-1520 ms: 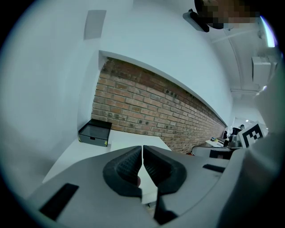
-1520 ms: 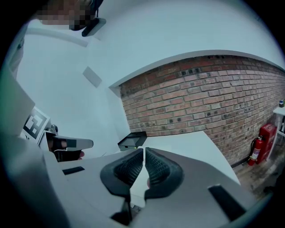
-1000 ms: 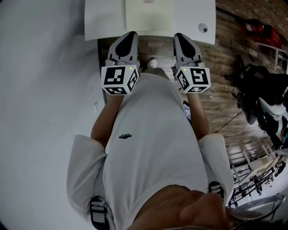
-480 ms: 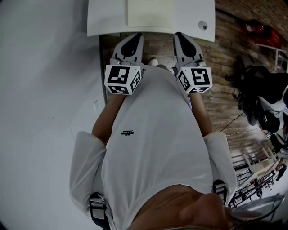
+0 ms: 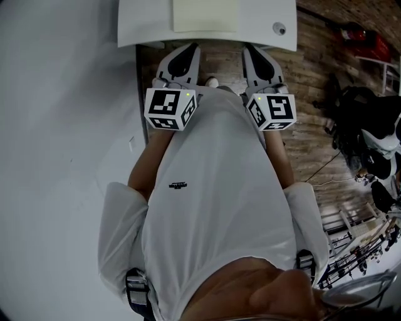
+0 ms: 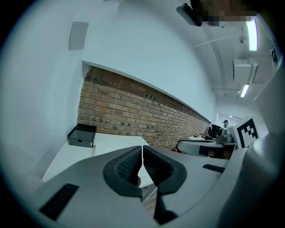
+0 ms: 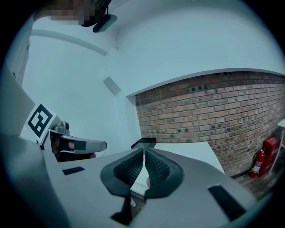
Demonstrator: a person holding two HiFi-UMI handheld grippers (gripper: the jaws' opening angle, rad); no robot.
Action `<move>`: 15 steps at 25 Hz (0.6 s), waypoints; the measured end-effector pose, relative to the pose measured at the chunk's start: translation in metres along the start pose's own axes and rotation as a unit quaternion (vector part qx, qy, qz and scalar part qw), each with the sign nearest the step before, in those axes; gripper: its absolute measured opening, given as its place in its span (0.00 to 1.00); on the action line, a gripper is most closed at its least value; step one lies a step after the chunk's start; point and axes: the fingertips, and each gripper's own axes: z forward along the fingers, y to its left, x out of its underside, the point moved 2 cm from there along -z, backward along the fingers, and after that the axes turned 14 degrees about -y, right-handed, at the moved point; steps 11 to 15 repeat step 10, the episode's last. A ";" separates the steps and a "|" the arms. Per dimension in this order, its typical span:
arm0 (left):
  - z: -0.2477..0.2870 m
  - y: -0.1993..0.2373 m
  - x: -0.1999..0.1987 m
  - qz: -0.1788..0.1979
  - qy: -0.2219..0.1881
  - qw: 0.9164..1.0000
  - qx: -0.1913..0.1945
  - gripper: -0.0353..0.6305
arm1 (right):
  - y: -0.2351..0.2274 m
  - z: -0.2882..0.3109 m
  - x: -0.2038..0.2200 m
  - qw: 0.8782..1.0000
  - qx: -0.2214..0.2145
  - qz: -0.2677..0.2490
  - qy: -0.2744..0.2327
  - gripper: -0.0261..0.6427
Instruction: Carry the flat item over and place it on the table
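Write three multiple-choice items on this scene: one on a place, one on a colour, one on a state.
1. Where does the cream sheet lie?
A. on the white table
B. on the floor
C. on a chair

2. What colour is the box at the table's far corner?
A. red
B. black
C. yellow

3. How do the left claw and right claw stand?
A. both open
B. one open
C. both shut

Answers: A, the head view shows it flat on the tabletop; B, the left gripper view shows it black; C, each gripper view shows the tips closed together.
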 end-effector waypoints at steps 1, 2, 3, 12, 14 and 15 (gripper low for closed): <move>-0.001 -0.001 0.000 0.000 0.000 1.000 0.000 0.09 | 0.000 -0.002 0.000 1.000 0.001 0.000 0.001 0.10; -0.002 -0.002 0.001 -0.001 0.001 1.000 0.000 0.09 | -0.001 -0.004 0.001 1.000 0.002 0.001 0.002 0.10; -0.004 -0.003 0.002 -0.001 0.002 1.000 -0.001 0.09 | -0.001 -0.006 0.001 1.000 0.003 0.002 0.002 0.10; -0.007 -0.006 0.010 -0.002 0.005 1.000 -0.006 0.09 | -0.007 -0.011 0.007 1.000 0.006 0.006 0.000 0.10; -0.007 -0.006 0.010 -0.002 0.005 1.000 -0.006 0.09 | -0.007 -0.011 0.007 1.000 0.006 0.006 0.000 0.10; -0.007 -0.006 0.010 -0.002 0.005 1.000 -0.006 0.09 | -0.007 -0.011 0.007 1.000 0.006 0.006 0.000 0.10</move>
